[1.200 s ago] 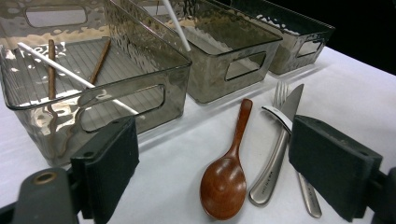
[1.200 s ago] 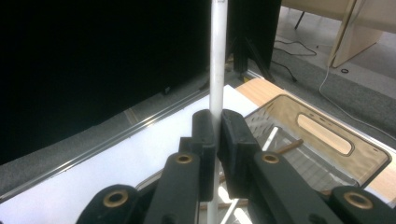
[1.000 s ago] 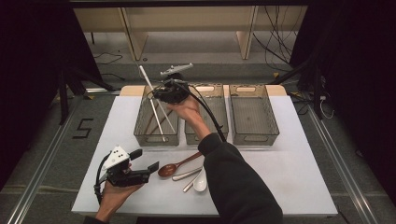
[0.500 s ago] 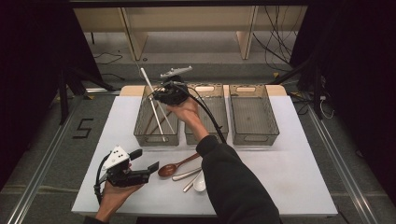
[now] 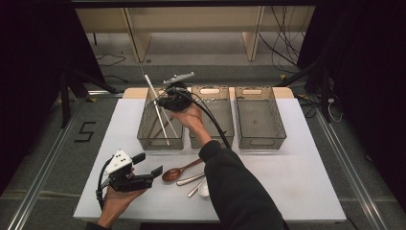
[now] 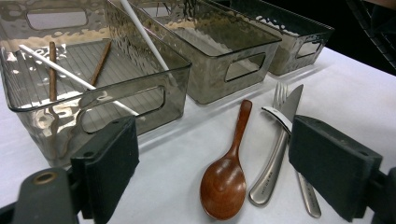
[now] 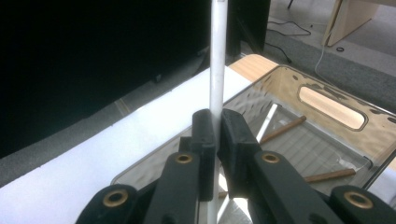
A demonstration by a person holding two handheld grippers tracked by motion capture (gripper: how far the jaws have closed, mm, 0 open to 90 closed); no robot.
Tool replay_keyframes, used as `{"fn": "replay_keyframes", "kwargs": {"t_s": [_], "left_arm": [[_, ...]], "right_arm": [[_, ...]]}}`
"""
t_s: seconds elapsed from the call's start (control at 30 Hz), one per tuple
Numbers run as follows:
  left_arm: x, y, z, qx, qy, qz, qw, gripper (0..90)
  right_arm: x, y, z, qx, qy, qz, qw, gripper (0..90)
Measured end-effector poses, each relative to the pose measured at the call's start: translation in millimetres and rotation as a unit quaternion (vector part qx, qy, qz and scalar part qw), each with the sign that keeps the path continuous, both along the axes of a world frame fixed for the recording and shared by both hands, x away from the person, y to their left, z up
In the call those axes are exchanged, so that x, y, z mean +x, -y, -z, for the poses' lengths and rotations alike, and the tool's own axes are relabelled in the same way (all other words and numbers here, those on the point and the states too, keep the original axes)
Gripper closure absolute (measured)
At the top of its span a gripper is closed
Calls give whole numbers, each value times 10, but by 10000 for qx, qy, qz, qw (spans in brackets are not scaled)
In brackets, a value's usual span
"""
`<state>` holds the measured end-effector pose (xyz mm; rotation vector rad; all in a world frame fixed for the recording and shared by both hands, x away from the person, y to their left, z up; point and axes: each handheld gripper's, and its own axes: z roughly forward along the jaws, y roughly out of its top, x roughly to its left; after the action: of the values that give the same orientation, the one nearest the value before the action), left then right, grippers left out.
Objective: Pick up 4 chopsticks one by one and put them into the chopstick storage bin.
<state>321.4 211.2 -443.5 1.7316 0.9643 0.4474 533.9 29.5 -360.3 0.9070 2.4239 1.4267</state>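
Left gripper: held low at the table's near-left edge; jaws stand wide apart with nothing between them, pointing toward 2 o'clock in the high view.
Cutlery: just beyond those jaws, on the white table; wooden spoon nearest, bowl toward the camera; steel knife just beside it at 3 o'clock; fork partly under the knife; white spoon at the group's near end in the high view.
Left bin: grey see-through bin at 11 o'clock from the cutlery; two brown chopsticks and one white chopstick lie on its floor.
Right gripper: above that left bin, at its far end; jaws clamped tight on a white chopstick in hand.
White chopstick in hand: slants from 11 o'clock down into the left bin in the high view; lower end inside the bin, upper end above its rim.
Middle bin: just beside the left bin at 3 o'clock.
Right bin: next along at 3 o'clock.
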Motion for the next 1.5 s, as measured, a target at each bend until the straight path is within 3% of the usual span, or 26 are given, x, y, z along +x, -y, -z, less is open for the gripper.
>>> {"fn": "replay_keyframes", "kwargs": {"t_s": [1.5], "left_arm": [[-5, 4, -4, 5, 10, -7, 10000, 156]], "right_arm": [[32, -23, 258, -197, -258, 251, 9992, 849]]}}
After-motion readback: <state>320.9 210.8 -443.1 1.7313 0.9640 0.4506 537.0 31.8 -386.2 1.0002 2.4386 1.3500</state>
